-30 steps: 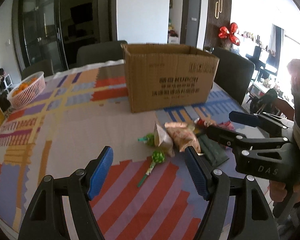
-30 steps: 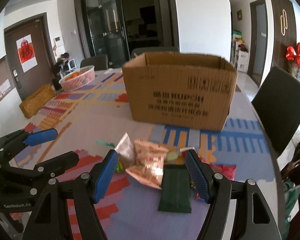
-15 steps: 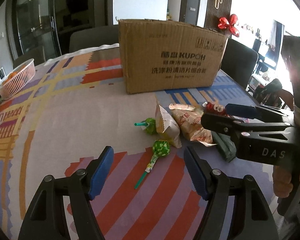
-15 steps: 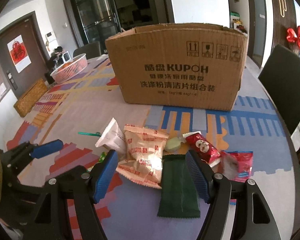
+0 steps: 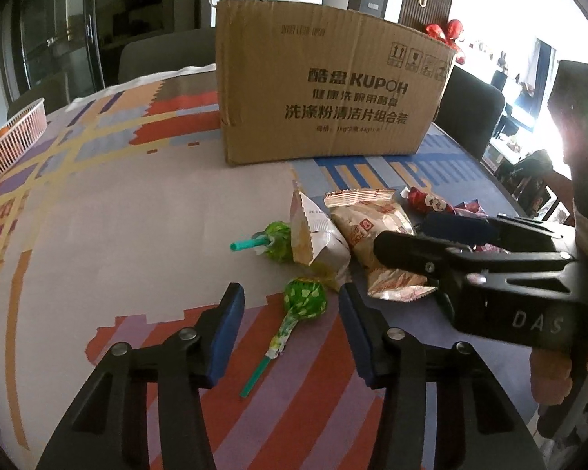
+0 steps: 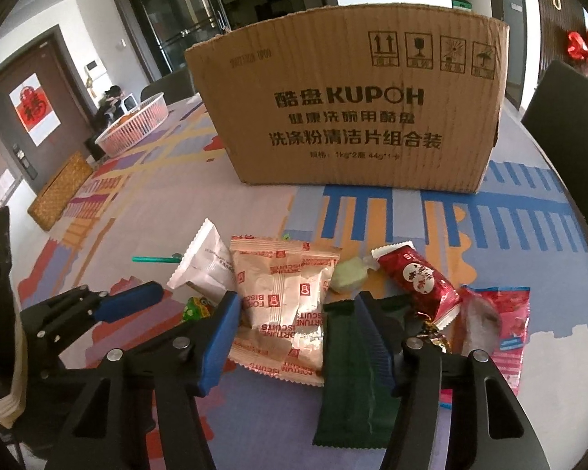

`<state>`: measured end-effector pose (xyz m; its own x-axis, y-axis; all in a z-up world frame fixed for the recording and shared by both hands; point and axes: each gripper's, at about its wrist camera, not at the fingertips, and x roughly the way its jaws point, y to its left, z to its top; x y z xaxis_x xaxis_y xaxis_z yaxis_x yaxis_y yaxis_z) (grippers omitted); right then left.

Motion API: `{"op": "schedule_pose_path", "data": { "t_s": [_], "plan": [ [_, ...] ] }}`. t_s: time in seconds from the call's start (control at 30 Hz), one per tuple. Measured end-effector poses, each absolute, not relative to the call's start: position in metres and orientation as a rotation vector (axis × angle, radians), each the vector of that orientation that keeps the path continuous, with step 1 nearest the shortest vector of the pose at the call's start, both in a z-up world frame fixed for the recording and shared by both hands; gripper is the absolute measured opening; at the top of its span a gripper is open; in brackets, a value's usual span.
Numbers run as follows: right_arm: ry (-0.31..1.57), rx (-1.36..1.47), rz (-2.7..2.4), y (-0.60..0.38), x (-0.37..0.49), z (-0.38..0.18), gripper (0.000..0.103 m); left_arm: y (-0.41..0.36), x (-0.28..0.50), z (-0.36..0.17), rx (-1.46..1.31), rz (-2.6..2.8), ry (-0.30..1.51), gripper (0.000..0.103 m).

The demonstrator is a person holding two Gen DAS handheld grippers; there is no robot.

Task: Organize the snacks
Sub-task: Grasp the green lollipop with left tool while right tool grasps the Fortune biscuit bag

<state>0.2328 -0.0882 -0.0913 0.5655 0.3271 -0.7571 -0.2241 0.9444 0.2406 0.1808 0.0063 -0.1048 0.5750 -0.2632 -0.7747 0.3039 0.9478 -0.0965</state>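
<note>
Table surface: flat cloth [image 5: 117,211] printed in red, purple, blue, yellow and grey blocks and stripes, smooth and matte.
Box: brown corrugated cardboard box [image 6: 356,117] with ribbed walls, black "KUPOH" print and handling symbols; stands upright behind the snacks, well apart from them.
Basket: pale pink plastic lattice basket [image 6: 135,125], round, far across the table near its left edge.
Left gripper: black two-finger gripper with blue ribbed pads [image 5: 290,329], spread wide, holding nothing; it straddles the green foil-wrapped lollipop with a teal stick [image 5: 303,299], and contact cannot be told.
Right gripper: black two-finger gripper with blue pads [image 6: 300,333], jaws apart and empty; the left pad lies over the edge of the biscuit packet, the right pad over the dark green wrapper.
Biscuit packet: glossy cream-and-red crimped foil pillow packet printed "FORTUNE BISCUITS" [image 6: 290,297], crinkled, lying flat between the right gripper's fingers.
Dark wrapper: dark green matte rectangular sachet [image 6: 349,372], just beside the biscuit packet on its right.
Red snacks: shiny red foil candy packet [image 6: 415,280] and pink-red translucent packet [image 6: 501,325], at the right of the cluster.
White packet: white triangular paper-like pouch with serrated edge [image 6: 205,262], left of the biscuit packet, resting against a second green lollipop [image 5: 276,239].
Small sweet: pale green wrapped sweet [image 6: 349,276], between biscuit packet and red candy.
Room: dark padded chairs [image 5: 470,109], glass doors, red bow ornament [image 6: 586,49] on a wall.
</note>
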Motion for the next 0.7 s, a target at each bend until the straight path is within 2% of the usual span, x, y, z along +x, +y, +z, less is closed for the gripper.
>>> {"op": "schedule_pose_path", "data": {
  "t_s": [0.3, 0.43, 0.7],
  "plan": [
    [0.941, 0.096, 0.328, -0.08, 0.237, -0.101, 0.051, 0.004, 0.189, -0.112, 0.041, -0.343, 0.93, 0.037],
    [0.938, 0.079, 0.328, -0.077, 0.237, -0.101, 0.048, 0.002, 0.19, -0.115, 0.043, -0.345, 0.941, 0.026],
    [0.919, 0.074, 0.329, -0.079, 0.23, -0.094, 0.042, 0.004, 0.185, -0.107, 0.013, -0.338, 0.935, 0.026]
  ]
}}
